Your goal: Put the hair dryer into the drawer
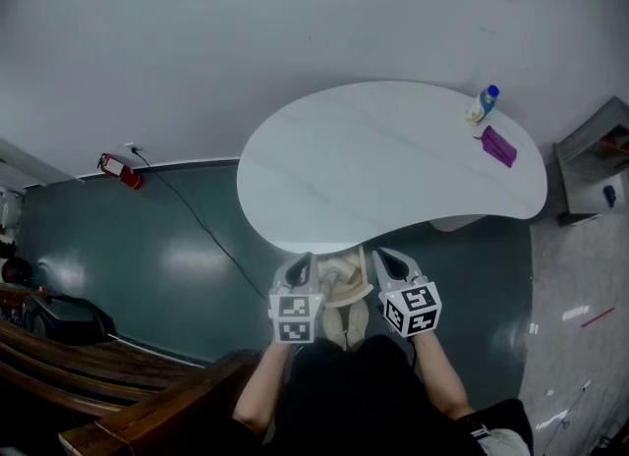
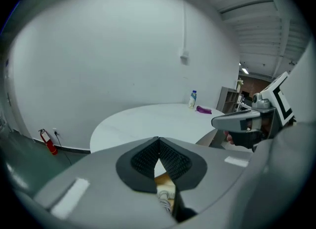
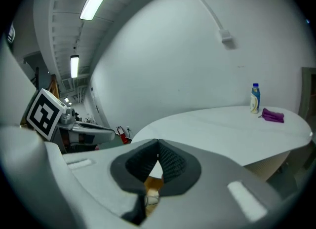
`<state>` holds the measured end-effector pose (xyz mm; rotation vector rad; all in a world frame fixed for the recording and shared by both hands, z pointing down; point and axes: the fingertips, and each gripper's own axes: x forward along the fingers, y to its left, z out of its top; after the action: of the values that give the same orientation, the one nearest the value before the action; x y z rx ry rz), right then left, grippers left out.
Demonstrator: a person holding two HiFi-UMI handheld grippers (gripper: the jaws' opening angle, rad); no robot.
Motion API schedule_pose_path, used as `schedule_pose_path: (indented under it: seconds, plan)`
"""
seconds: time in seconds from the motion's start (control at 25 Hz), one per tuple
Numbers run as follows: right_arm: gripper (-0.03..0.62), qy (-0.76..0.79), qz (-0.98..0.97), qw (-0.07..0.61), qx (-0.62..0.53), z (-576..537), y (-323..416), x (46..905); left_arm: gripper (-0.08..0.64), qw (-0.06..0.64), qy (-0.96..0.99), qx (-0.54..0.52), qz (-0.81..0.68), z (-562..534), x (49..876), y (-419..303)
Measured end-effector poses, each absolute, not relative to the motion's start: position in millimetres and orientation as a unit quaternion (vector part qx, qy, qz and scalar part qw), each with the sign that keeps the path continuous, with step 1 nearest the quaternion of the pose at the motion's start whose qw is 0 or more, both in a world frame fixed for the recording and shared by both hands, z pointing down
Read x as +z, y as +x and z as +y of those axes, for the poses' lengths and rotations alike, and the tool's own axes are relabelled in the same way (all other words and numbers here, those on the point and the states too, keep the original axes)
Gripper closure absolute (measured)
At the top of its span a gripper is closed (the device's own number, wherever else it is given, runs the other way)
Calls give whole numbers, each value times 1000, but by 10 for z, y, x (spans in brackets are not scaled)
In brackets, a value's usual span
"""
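1. The left gripper (image 2: 159,139) has its jaws together. The ribbed dark pads meet at the tips and nothing sits between them.
2. The right gripper (image 3: 158,142) is closed in the same way, pad tip against pad tip, and it grips nothing.
3. In the head view both grippers hang side by side just off the near edge of the white table (image 1: 373,159). They are slightly apart from each other, and each marker cube faces up towards us.
4. Under that near edge of the table, between the two grippers, we see a pale wooden drawer (image 1: 362,285) standing open.
5. Inside it lies a cream-coloured shape that we take for the hair dryer (image 1: 341,272). The left gripper view shows a pale ribbed cord (image 2: 165,202) just below the closed pads. We cannot make out the dryer's outline clearly in any view.
6. Neither gripper touches the drawer or what is in it. Both are above it.
7. On the far right end of the table stands a small bottle with a blue cap (image 1: 484,103), with a purple object (image 1: 498,145) lying just beside it.
8. Left of the table, at the foot of the wall, a red fire extinguisher (image 1: 121,171) lies on the green floor. A thin black cable (image 1: 197,218) runs from there towards the table's near side.
9. Right of the table stands a grey shelf unit (image 1: 595,154).
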<state>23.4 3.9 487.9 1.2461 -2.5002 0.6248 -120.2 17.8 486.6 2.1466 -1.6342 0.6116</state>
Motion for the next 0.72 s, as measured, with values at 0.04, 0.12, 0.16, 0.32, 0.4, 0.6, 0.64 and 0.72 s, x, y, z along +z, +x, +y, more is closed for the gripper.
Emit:
schedule_pose_path:
  seconds: [0.04, 0.12, 0.16, 0.32, 0.4, 0.6, 0.64, 0.72]
  plan:
    - [589, 430, -868, 135, 210, 55, 215, 4796, 552, 179, 763, 208, -585, 198, 4768, -1226]
    - [589, 428, -873, 129, 195, 86, 181, 4636, 552, 166, 764, 193, -593, 236, 4594, -1264]
    - [589, 427, -875, 126, 187, 100, 166, 4559, 552, 158, 765, 185, -596, 251, 4512, -1275]
    - [589, 426, -884, 114, 155, 174, 129, 4262, 552, 121, 776, 151, -600, 313, 4208, -1266]
    - [589, 427, -887, 105, 142, 211, 123, 4128, 552, 101, 781, 134, -602, 344, 4075, -1265]
    - [589, 435, -890, 81, 105, 293, 153, 3887, 552, 55, 785, 88, -611, 438, 3755, -1301]
    - [589, 440, -889, 75, 99, 303, 174, 3861, 552, 48, 786, 86, -611, 462, 3740, -1312]
    - [589, 450, -886, 65, 94, 319, 225, 3846, 552, 43, 786, 84, -611, 506, 3748, -1341]
